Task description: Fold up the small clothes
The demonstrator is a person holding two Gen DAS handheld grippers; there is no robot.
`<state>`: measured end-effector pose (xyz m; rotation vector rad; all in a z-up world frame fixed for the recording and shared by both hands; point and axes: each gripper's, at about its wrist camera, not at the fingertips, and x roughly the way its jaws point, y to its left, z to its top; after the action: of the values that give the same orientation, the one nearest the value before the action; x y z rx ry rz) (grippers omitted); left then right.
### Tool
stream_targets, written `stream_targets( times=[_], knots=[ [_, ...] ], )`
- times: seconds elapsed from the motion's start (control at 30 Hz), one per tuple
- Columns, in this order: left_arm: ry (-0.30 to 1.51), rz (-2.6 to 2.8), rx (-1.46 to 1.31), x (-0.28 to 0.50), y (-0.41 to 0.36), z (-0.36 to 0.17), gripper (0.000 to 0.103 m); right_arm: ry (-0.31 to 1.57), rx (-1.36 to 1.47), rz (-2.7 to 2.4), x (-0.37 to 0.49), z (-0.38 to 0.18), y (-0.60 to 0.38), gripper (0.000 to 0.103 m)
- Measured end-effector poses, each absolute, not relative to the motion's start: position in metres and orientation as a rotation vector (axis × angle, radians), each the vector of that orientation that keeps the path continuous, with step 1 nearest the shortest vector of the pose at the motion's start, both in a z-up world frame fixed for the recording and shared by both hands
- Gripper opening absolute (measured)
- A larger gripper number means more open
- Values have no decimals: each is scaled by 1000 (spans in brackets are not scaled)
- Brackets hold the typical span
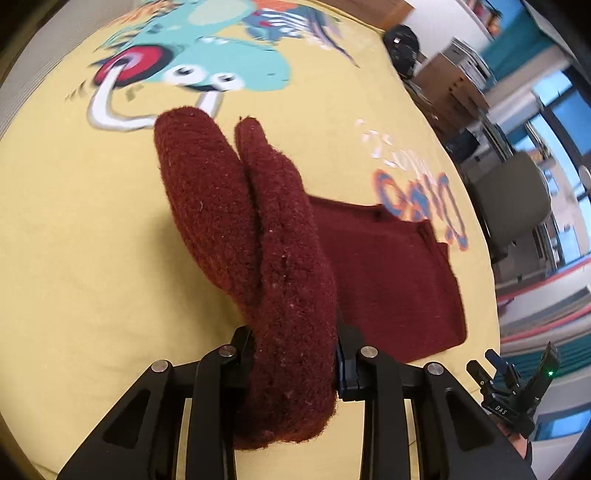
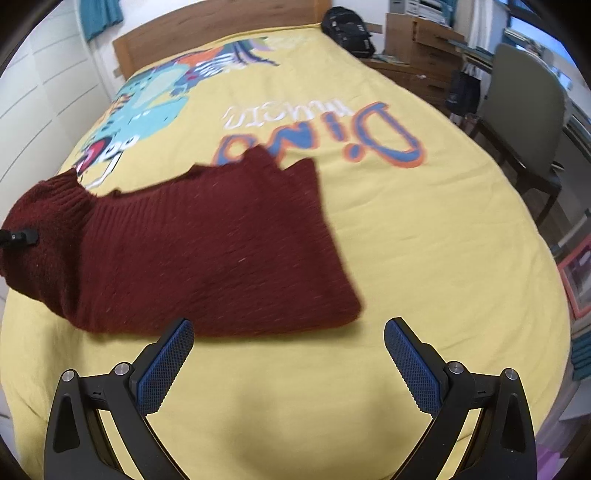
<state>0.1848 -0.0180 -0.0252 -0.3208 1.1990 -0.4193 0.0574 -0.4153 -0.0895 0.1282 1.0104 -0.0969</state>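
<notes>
Dark red knit sweater (image 2: 207,251) lies mostly flat on the yellow bedspread (image 2: 424,258), filling the left and centre of my right wrist view, with one end bunched up at the left edge of that frame. In my left wrist view that raised end stands up through the centre as two thick fuzzy folds (image 1: 258,236), and the flat part spreads toward the right of the frame.

My left gripper (image 1: 295,354) is clamped narrow on the sweater: both black fingers press the fold from either side at lower centre, and cloth hangs below them. No earlier picture here, so I only note the grip as it stands.

My right gripper (image 2: 288,365) is spread wide, nothing between the blue ribbed pads (image 2: 166,365); it hangs over bare bedspread just below the sweater's near edge, left pad tip close to the hem, contact unclear. It also shows small in the lower right of the left wrist view.

Bedspread print: teal dinosaur (image 1: 221,59) at top of the left view, blue-orange lettering (image 2: 332,136) above the sweater in the right view. Wooden headboard (image 2: 221,33) at top, dark backpack (image 2: 347,29) upper right, grey chair (image 2: 524,110) at right edge.
</notes>
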Motion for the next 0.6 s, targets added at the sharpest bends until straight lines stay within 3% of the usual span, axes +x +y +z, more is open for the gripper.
stream_targets(
  times=[0.33, 0.6],
  knots=[
    [1199, -544, -170, 197, -162, -3, 23, 955, 169, -166, 41, -64, -488, 103],
    [1265, -571, -77, 199, -265, -38, 23, 964, 207, -216, 25, -68, -527, 103]
  ],
)
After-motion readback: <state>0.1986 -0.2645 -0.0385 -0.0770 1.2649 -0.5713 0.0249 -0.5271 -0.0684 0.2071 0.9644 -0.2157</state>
